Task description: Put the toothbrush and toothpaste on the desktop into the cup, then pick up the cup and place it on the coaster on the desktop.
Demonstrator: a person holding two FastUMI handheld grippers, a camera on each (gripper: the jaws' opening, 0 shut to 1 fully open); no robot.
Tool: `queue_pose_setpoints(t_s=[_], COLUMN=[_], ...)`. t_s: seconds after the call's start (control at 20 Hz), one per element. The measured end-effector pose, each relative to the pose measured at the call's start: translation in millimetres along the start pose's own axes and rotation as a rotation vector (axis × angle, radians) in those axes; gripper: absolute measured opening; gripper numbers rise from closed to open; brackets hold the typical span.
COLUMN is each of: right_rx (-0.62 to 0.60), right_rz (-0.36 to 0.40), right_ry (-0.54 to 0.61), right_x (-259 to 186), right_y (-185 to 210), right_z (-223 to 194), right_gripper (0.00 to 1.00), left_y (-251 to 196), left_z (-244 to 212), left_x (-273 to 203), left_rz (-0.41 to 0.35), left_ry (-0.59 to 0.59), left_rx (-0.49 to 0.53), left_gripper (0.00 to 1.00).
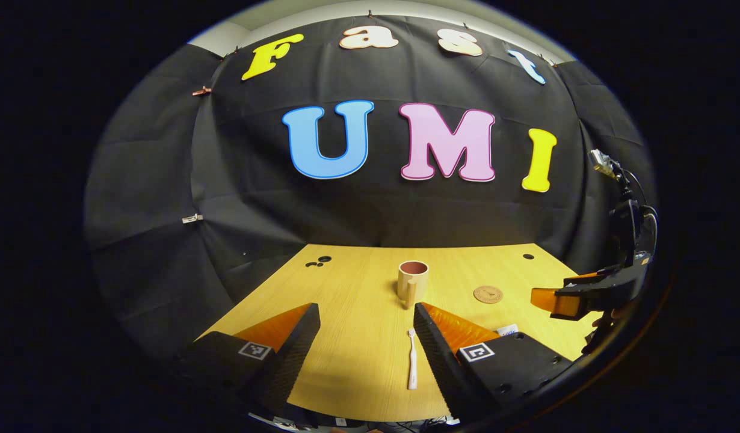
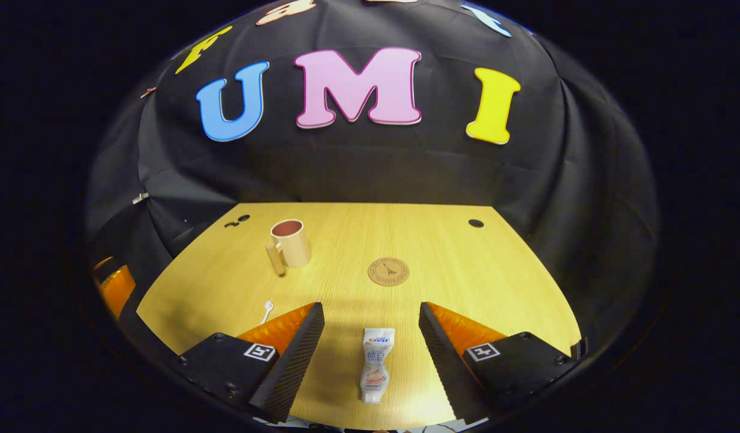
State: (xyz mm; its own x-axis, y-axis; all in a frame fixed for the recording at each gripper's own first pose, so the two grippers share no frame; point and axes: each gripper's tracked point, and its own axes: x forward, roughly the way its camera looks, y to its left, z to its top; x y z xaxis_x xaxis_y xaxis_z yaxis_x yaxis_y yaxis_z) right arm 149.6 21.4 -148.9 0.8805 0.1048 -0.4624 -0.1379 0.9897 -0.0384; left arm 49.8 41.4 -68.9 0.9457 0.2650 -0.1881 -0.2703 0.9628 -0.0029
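Your left gripper (image 1: pixel 366 322): fingers spread, gripping nothing. Right gripper (image 2: pixel 371 320): same. One toothbrush (image 1: pixel 412 359) lower centre in left gripper view, between fingers. One toothpaste (image 2: pixel 376 364) bottom centre in right gripper view. One cup (image 2: pixel 290 243) centre-left, one coaster (image 2: pixel 388 271) centre, well apart on desktop (image 2: pixel 466 270).

Left tongs (image 1: pixel 367 337): two black wedge fingers w/ dimpled black grip faces inside, translucent orange ribbed tops, black base blocks w/ small screws; a white square black-pattern marker on each block. Right tongs (image 2: pixel 370 340): same build, same markers. Seen from the left gripper view, right tongs (image 1: pixel 556 300) show an orange finger on a black body, black cables looping above, small silver-grey part at the top.
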Motion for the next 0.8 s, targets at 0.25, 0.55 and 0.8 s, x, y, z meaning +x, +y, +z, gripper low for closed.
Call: queue_pose_setpoints(t_s=[0.25,0.55,0.8], right_rx=[-0.007,-0.090,-0.095], right_rz=[0.001,0.027,0.029], right_ry=[0.156,0.274,0.375], right_x=[32.4,56.7,67.7], right_y=[-5.6,-7.3,-13.0], right_z=[-47.9,-94.7,-122.7], right_gripper=[0.98,0.98,0.98], left_y=[11.0,15.8,11.2], left_z=[-27.2,-57.9,-64.3], left_x=[3.9,7.0,11.5], left_rz=[0.070,0.137,0.150], left_ry=[0.088,0.194,0.226], left_rx=[-0.006,-0.044,-0.049], left_gripper=[0.97,0.97,0.98])
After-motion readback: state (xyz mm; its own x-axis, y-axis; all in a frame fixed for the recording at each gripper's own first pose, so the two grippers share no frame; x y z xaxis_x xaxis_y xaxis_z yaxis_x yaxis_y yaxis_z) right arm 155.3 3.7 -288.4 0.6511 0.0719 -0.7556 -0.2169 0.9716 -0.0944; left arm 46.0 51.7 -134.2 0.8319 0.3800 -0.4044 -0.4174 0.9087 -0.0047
